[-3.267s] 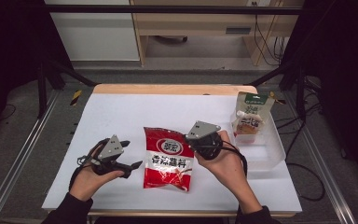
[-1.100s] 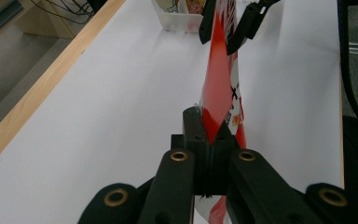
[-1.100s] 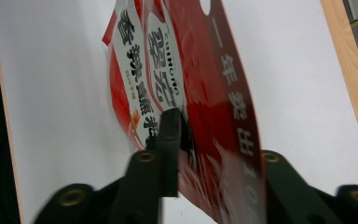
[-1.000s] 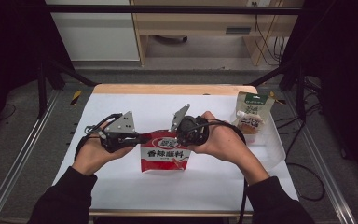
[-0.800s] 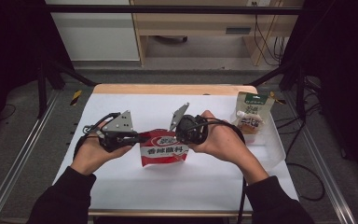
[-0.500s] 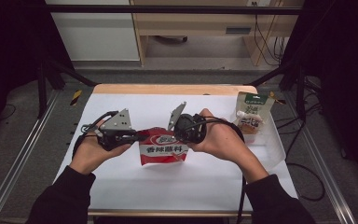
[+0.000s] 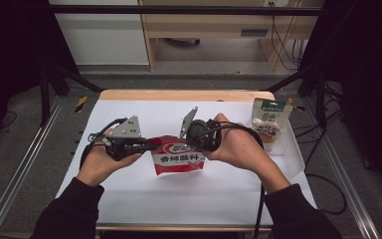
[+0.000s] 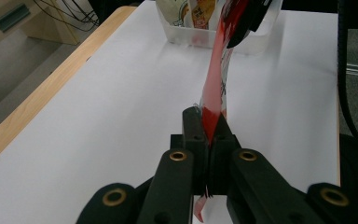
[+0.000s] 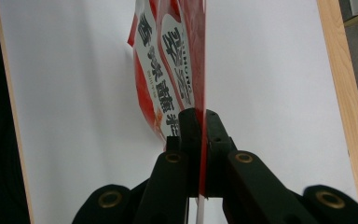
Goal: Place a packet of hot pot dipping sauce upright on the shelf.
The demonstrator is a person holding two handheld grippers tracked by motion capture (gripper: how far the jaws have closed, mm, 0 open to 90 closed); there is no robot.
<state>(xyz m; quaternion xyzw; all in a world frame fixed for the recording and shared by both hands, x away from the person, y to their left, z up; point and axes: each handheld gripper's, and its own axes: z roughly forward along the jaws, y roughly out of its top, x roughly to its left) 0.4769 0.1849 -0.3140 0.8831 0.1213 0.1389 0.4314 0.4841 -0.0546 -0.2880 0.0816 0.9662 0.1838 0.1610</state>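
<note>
Black jaws of the left claw (image 7: 146, 145) pinch the red snack bag's (image 7: 178, 158) left top corner — the right claw (image 7: 191, 141) pinches its right one. It hangs upright above the white table (image 7: 144, 189), writing facing the person. The left gripper view shows it edge-on, plus a clear bin (image 8: 256, 39) behind.

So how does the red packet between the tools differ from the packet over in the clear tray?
The red packet is held up off the table, pinched at its edges by the left tool and the right tool; the pale packet stands untouched in the clear tray. The red packet is red with a white label band; the pale packet is mostly cream with a green top. Both are printed snack pouches.
</note>
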